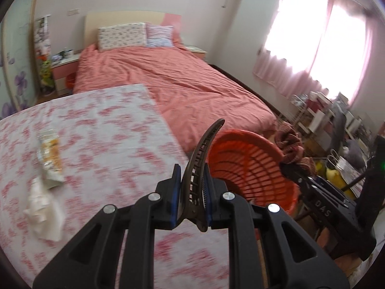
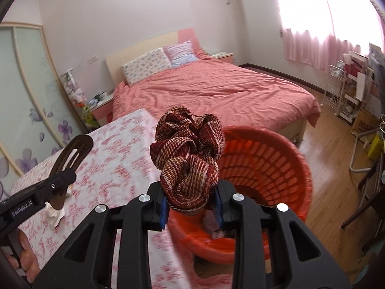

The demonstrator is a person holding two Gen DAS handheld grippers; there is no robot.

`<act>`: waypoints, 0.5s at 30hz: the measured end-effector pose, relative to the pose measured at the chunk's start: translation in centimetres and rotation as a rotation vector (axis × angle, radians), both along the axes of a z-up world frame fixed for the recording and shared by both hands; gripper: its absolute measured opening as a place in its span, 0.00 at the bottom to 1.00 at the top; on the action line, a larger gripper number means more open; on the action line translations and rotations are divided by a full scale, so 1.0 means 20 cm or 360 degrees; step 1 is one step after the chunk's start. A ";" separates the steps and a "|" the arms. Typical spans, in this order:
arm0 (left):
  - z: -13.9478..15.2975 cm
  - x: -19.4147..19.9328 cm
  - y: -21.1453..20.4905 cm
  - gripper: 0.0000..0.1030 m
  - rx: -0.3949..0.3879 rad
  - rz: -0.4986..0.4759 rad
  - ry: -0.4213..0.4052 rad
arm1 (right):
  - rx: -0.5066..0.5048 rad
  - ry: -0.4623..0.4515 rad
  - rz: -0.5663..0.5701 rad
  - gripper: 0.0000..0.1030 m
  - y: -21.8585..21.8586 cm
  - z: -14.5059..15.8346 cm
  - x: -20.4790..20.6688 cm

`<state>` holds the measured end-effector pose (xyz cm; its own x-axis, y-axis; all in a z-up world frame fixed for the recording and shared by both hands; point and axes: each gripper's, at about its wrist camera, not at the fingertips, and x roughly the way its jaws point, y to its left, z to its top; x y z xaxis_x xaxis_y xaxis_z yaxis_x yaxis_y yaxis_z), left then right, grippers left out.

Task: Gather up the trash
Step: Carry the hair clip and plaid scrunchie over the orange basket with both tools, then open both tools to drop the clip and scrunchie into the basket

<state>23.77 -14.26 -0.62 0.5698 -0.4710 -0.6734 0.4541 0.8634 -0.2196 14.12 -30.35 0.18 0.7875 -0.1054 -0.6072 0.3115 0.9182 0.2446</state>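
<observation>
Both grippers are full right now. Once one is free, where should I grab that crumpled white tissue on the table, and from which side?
Take the crumpled tissue at its raised, bunched middle, coming down from above. It lies low on the tablecloth, so a side approach would snag cloth. The snack wrapper lies close beyond it, so set the jaws clear of it.

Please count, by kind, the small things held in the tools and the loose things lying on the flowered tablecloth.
Dark brown curved plastic hair clip, held in left tool: 1
Red-and-cream woven fabric scrunchie, held in right tool: 1
Orange-printed snack wrapper: 1
Crumpled white tissue: 1
Total: 4
</observation>
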 end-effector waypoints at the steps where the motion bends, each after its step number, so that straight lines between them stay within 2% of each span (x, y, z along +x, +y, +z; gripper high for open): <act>1: -0.01 0.00 -0.05 0.17 -0.0005 -0.0025 0.0004 | 0.0010 0.0001 -0.0021 0.28 -0.03 -0.01 0.00; 9: -0.09 0.05 -0.41 0.17 0.0010 -0.0163 0.0022 | 0.0060 0.0020 -0.0132 0.29 -0.22 -0.08 0.03; 12: -0.14 0.08 -0.51 0.18 0.0029 -0.0197 0.0045 | 0.0106 0.0033 -0.0144 0.36 -0.26 -0.11 0.04; 14: -0.17 0.09 -0.54 0.27 0.0066 -0.0200 0.0035 | 0.0111 0.0035 -0.0158 0.50 -0.27 -0.13 0.04; 15: -0.19 0.10 -0.56 0.38 0.0094 -0.0195 0.0023 | 0.0108 0.0040 -0.0150 0.55 -0.27 -0.14 0.04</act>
